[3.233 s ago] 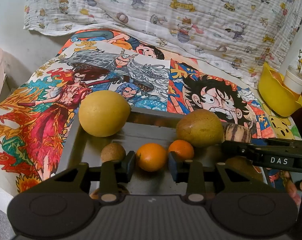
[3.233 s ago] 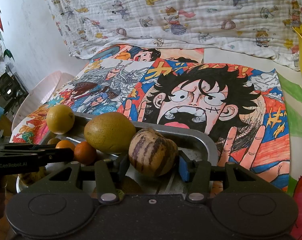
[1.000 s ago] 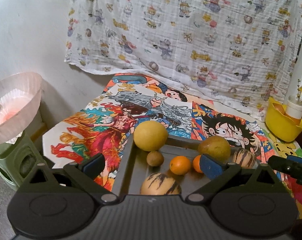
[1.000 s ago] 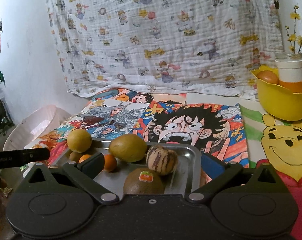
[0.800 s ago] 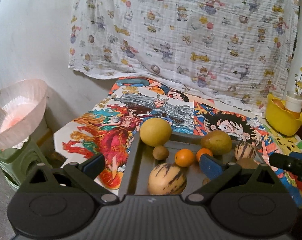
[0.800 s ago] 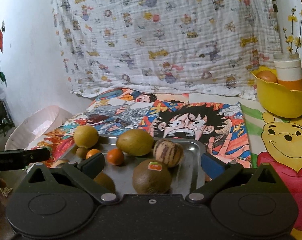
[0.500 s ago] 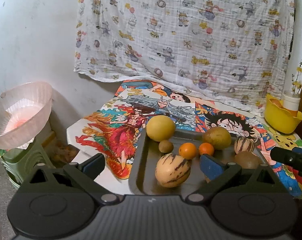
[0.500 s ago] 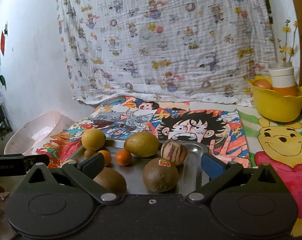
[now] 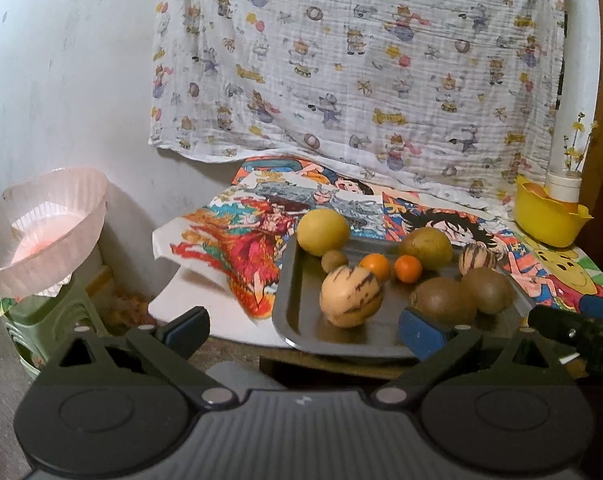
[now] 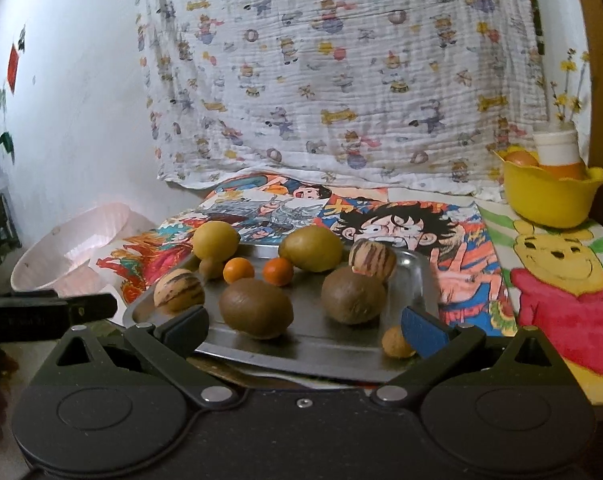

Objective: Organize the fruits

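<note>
Fruits sit gathered on a metal baking tray [image 9: 297, 280] at the near edge of the counter [image 9: 205, 312], which is covered in cartoon-print cloths.

Left wrist view: left hand-held gripper [image 9: 301, 326] is spread wide, holding nothing, back from the tray. Striped melon [image 9: 351, 296] is nearest; behind it a small kiwi [image 9: 334, 261], a yellow citrus [image 9: 322, 232] at the far left corner, and two small oranges [image 9: 375, 266] side by side, likely paired by kind. Two brown kiwis [image 9: 443, 300] touch at right.

Right wrist view: right hand-held gripper [image 10: 303, 328] is also wide and empty. A second striped melon [image 10: 372, 260] leans by the tray's right wall. A small tan fruit [image 10: 397, 342] sits at the near right rim, apart from the rest. Yellow bowl [image 10: 549, 196] stands well apart. Sorting looks about finished.
</note>
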A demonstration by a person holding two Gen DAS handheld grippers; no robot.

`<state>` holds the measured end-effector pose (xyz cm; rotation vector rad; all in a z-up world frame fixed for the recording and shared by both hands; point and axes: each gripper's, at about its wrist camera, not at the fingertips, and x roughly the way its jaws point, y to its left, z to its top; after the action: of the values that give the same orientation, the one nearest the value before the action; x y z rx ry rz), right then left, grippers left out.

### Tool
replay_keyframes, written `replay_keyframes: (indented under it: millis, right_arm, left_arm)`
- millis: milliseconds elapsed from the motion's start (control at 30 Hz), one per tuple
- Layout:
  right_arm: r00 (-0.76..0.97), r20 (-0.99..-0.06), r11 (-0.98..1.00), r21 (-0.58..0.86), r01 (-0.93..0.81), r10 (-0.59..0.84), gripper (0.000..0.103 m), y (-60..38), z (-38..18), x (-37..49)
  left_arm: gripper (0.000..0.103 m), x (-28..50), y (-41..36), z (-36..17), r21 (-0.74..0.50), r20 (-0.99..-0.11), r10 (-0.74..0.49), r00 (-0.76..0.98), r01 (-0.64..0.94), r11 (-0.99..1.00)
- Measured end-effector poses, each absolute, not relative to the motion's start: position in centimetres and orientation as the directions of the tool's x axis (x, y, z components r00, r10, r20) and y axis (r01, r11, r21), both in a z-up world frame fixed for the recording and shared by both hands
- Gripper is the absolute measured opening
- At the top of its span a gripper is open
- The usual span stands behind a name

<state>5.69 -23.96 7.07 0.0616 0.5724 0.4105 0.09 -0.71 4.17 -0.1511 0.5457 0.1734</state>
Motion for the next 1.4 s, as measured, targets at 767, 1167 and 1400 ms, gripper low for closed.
replay_keyframes:
  millis: [767,1167,1400]
  right_arm:
    - [0.794,-0.48,0.927,0.158,-0.34,0.373,0.102,-23.9,5.2,4.2]
    - [0.793,-0.49,0.932,0.168,-0.321,0.361,0.102,-24.3,5.0,4.4]
    - [0.791,-0.492,0.931,0.171,-0.322,0.363,0.102,-24.3,4.9,4.5]
  left_arm:
    - [0.103,-0.8,-0.9,2.3,-0.12,-0.525,0.096,0.846,-0.185,0.975]
    - [0.103,-0.8,-1.0,2.2,-0.122,-0.526,0.091,0.845,-0.181,0.976]
    - [0.103,-0.8,-1.1,2.2,-0.119,-0.525,0.093,0.846,-0.181,0.976]
